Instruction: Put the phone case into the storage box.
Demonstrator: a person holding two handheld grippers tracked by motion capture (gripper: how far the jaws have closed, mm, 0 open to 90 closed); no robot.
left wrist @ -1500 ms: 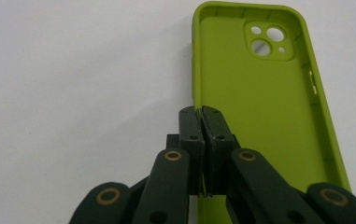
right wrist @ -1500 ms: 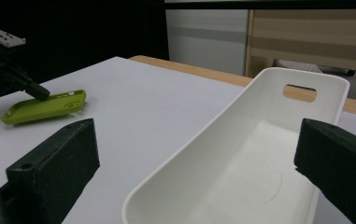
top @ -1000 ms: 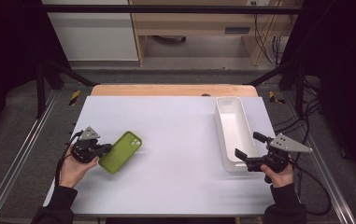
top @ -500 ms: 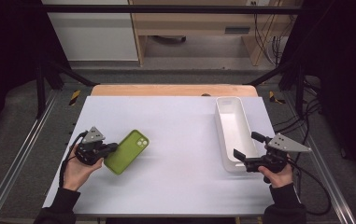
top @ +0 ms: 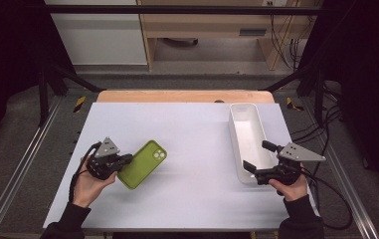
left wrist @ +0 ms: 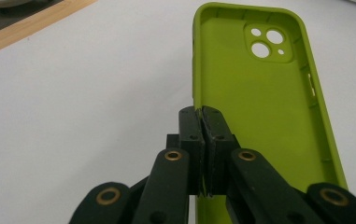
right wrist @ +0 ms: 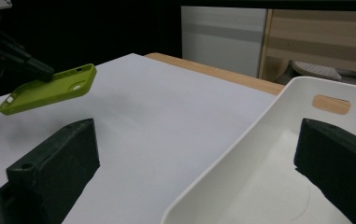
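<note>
On the left, the left gripper (top: 125, 163) has its jaws clenched on the side wall of a lime-green phone case (top: 142, 164), open side up in the left gripper view, camera cut-outs at the far end. The case is off the white table (top: 192, 129); in the right gripper view it hangs tilted above the surface, with what may be a faint shadow beneath it, though the light is too soft to be sure. So the pick-up looks done, and the carry across the table and the setting down are left, most likely into the white tray (top: 239, 124) on the right. The left hand (top: 88, 180) lies low, palm up under its tool. The right gripper (top: 259, 160) stands released, its jaws spread either side of the tray's near corner without pressing it, the right hand (top: 290, 185) just off the table edge.
</note>
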